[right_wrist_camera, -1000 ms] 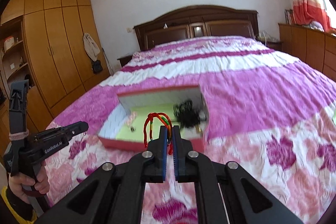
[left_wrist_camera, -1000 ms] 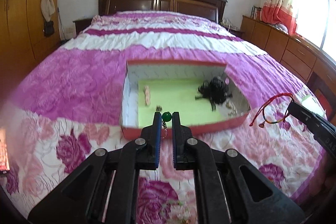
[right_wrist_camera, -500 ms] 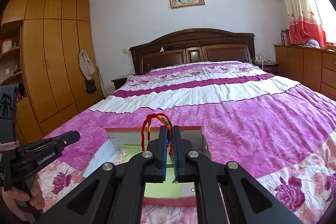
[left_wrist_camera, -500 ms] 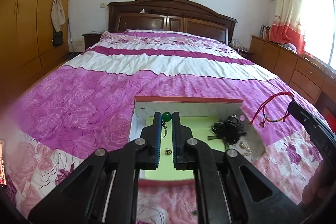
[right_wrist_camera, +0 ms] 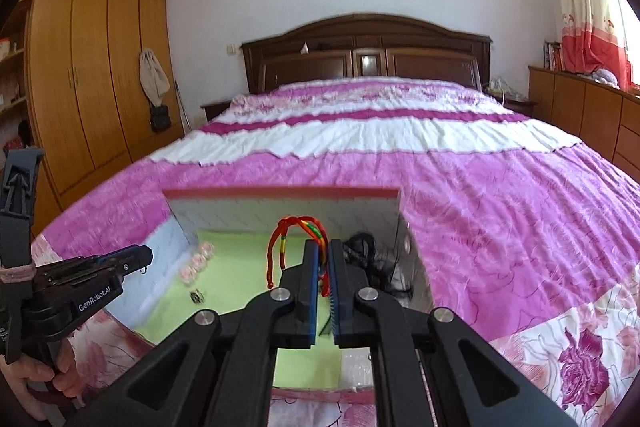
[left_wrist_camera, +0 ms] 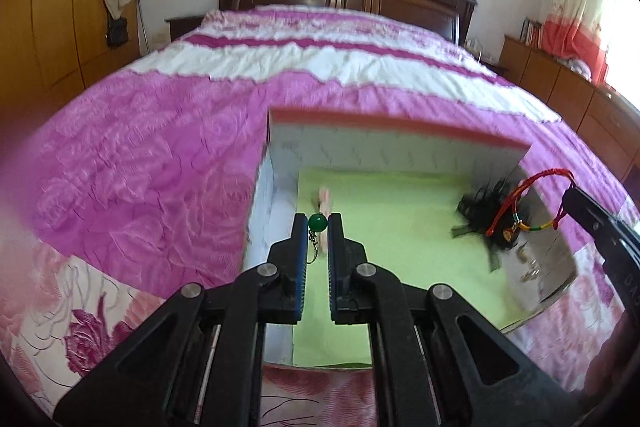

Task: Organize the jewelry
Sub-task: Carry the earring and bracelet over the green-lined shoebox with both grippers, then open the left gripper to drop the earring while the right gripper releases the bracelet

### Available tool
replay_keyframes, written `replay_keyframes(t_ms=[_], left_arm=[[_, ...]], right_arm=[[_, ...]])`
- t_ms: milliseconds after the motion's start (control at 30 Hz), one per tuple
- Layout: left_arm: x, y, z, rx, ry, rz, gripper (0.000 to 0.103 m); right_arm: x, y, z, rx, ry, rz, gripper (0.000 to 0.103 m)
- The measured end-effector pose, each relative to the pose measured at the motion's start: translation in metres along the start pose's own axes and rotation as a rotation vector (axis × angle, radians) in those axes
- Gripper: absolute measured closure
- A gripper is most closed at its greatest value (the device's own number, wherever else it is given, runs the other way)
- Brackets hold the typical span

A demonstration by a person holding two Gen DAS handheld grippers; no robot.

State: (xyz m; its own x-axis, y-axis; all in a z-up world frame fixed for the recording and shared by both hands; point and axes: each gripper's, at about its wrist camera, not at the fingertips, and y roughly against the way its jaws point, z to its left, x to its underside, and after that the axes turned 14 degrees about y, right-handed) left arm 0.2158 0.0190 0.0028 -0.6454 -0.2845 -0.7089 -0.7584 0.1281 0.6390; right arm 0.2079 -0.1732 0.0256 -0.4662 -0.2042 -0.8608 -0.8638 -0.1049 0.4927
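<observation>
The left gripper (left_wrist_camera: pixel 318 223) has its jaws clamped on a green bead pendant (left_wrist_camera: pixel 317 222), above the open box's (left_wrist_camera: pixel 396 135) green lining. The right gripper (right_wrist_camera: pixel 324 247) pinches a red braided cord bracelet (right_wrist_camera: pixel 294 227) over the same box, beside a black hair accessory (left_wrist_camera: pixel 486 215) lying inside it on the bed (left_wrist_camera: pixel 160 155).

I see green bead (left_wrist_camera: pixel 317 222) pinched in black, blue-padded left hand-held gripper (left_wrist_camera: pixel 317 227). Red cord bracelet (right_wrist_camera: pixel 298 241) with rainbow strands. Box (left_wrist_camera: pixel 400 147): red rim, white walls, lime-green floor; black tangle (left_wrist_camera: pixel 482 217) inside it. Bedspread (left_wrist_camera: pixel 160 167) around box: magenta, white bands, rose print.
</observation>
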Motion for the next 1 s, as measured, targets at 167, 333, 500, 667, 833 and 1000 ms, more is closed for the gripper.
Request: replay_keyframes(t_ms=[167, 333, 500, 667, 833, 1000], left_arm=[[0.010, -0.019, 0.003, -0.030, -0.011, 0.064, 0.102], [0.017, -0.023, 0.000, -0.068, -0.057, 0.059, 0.102], [0.021, -0.024, -0.004, -0.091, -0.092, 0.050, 0.098], [0.023, -0.026, -0.010, -0.066, -0.131, 0.059, 0.081], [0.026, -0.025, -0.013, -0.066, -0.153, 0.063, 0.074], [0.023, -0.022, -0.011, -0.059, -0.132, 0.067, 0.071]], right_arm=[[0.014, -0.023, 0.000, -0.004, -0.008, 0.090, 0.097], [0.028, -0.038, -0.002, -0.013, -0.025, 0.151, 0.096], [0.031, -0.041, 0.000, -0.004, -0.017, 0.162, 0.095], [0.036, -0.041, 0.009, -0.003, 0.039, 0.159, 0.079], [0.036, -0.040, 0.017, -0.031, 0.069, 0.140, 0.066], [0.034, -0.034, 0.011, -0.045, 0.038, 0.115, 0.064]])
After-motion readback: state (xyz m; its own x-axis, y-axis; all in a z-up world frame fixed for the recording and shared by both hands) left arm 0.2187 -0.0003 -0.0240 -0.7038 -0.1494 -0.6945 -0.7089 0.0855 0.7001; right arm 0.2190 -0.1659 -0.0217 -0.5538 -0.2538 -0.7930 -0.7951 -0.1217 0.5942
